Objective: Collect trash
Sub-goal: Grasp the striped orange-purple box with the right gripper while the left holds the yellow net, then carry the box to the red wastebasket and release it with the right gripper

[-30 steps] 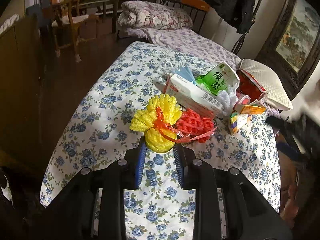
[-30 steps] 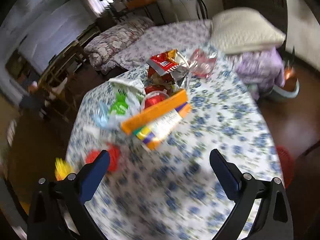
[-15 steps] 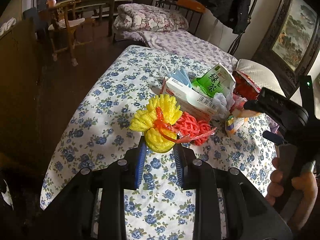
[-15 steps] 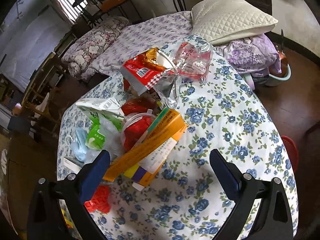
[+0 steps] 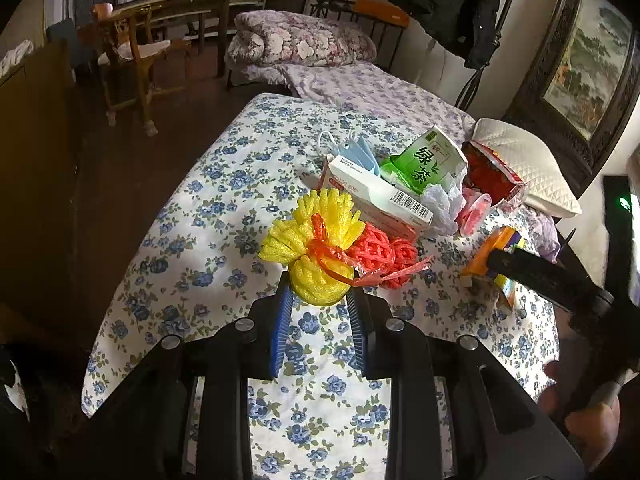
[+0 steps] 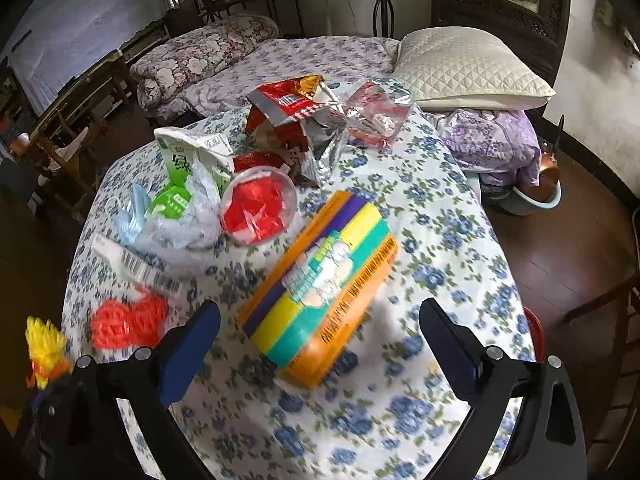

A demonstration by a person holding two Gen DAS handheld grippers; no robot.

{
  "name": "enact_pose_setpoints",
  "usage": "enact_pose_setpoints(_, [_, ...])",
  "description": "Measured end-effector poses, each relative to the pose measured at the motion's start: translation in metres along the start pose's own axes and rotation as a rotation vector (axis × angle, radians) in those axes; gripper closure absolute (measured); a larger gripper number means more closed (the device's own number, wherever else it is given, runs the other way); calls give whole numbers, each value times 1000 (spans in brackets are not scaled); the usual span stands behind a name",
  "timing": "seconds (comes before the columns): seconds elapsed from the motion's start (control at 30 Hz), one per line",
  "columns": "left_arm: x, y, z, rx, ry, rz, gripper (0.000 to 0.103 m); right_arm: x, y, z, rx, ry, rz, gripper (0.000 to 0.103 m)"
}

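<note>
The left gripper (image 5: 318,300) is clamped on the yellow foam net (image 5: 316,248), blue pads pressed against its lower bulb w/ no gap showing; the net rests on the floral tablecloth (image 5: 208,240) at the near edge of the trash pile. The right gripper (image 6: 320,312) stands wide apart, gripping nothing, fingers either side of the near end of the orange box (image 6: 320,280), not touching it as far as can be told. On the cloth, from the left wrist view: a red foam net (image 5: 380,254) touching the yellow one, a white barcode box (image 5: 376,196) behind it, blue face masks (image 5: 356,152), a green tea carton (image 5: 424,160), and a red snack bag (image 5: 492,176). Room beyond: a bed w/ a folded floral quilt (image 5: 300,40), a white quilted pillow (image 5: 524,168), a wooden chair (image 5: 132,64), dark wood floor. Only the right wrist view shows the clear lidded cup w/ red wrappers (image 6: 258,204), the crumpled foil wrapper (image 6: 376,116) and a basin on the floor (image 6: 528,196). Only the left wrist view shows the dark jacket hanging (image 5: 452,4) and a framed painting (image 5: 588,68).
</note>
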State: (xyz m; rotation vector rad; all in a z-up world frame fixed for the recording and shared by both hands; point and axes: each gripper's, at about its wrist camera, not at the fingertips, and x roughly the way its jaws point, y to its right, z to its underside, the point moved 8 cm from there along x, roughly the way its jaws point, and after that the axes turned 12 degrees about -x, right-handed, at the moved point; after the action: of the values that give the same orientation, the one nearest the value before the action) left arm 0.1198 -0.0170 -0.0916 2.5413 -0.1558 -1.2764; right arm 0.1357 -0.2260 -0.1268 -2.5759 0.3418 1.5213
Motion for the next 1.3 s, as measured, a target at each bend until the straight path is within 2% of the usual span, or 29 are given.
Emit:
enact_pose_setpoints(0.07, [0, 1, 1, -6, -8, 5, 75, 7, -3, -5, -11, -20, 57, 6])
enact_pose_setpoints(0.2, [0, 3, 1, 6, 0, -1, 75, 23, -6, 1, -6, -71, 103, 6])
enact_pose_setpoints(0.27, [1, 3, 1, 7, -1, -3, 75, 30, -6, 7, 13, -91, 70, 23])
enact_pose_setpoints(0.5, [1, 0, 0, -13, -9, 5, 75, 18, 12, 6, 62, -13, 6, 35])
enact_pose_setpoints(0.57, [1, 0, 0, -10, -7, 2, 75, 11, 14, 3, 51, 23, 4, 42])
enact_pose_setpoints(0.9, [-1, 1, -1, -12, -2, 3, 75, -49, -7, -6, -71, 225, -31, 42])
enact_pose_setpoints(1.13, [-11, 15, -1, 18, 28, 8, 75, -90, -7, -6, -151, 290, -41, 42])
enact_pose_setpoints(1.3, [-28, 43, -1, 69, 58, 27, 75, -121, 9, 2, -181, 322, -45, 42])
